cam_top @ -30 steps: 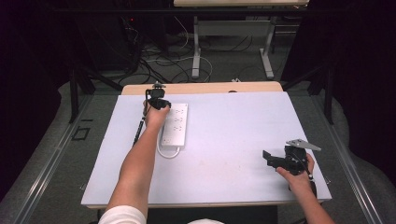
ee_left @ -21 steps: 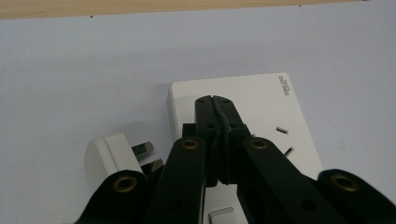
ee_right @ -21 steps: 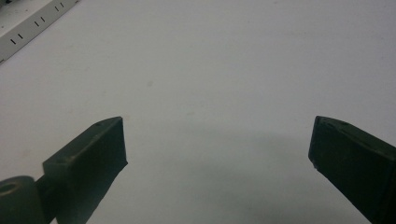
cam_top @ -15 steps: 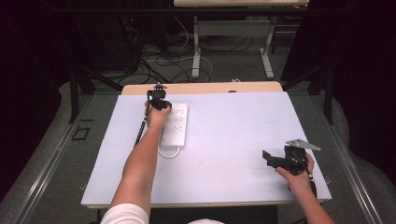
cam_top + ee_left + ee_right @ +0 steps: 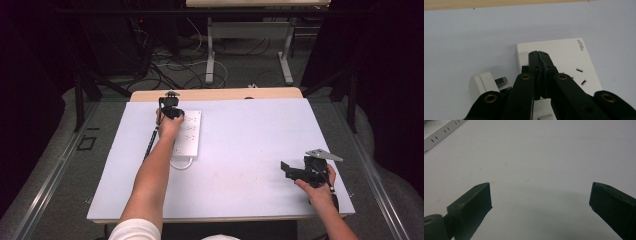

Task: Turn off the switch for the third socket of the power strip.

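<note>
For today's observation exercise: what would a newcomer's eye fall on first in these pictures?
The white power strip at the table's far left, with the shut left tool over its far end. A white plug lies loose beside it. The right tool hovers open at the near right.

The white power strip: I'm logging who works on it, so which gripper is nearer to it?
Left. The left gripper, fingers shut, is over the power strip's far end; the right gripper is open over bare table, well off toward its right edge.

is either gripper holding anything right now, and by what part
Nothing is held. The left gripper is shut with nothing between its jaws, over the power strip; the right gripper is open above bare table.
</note>
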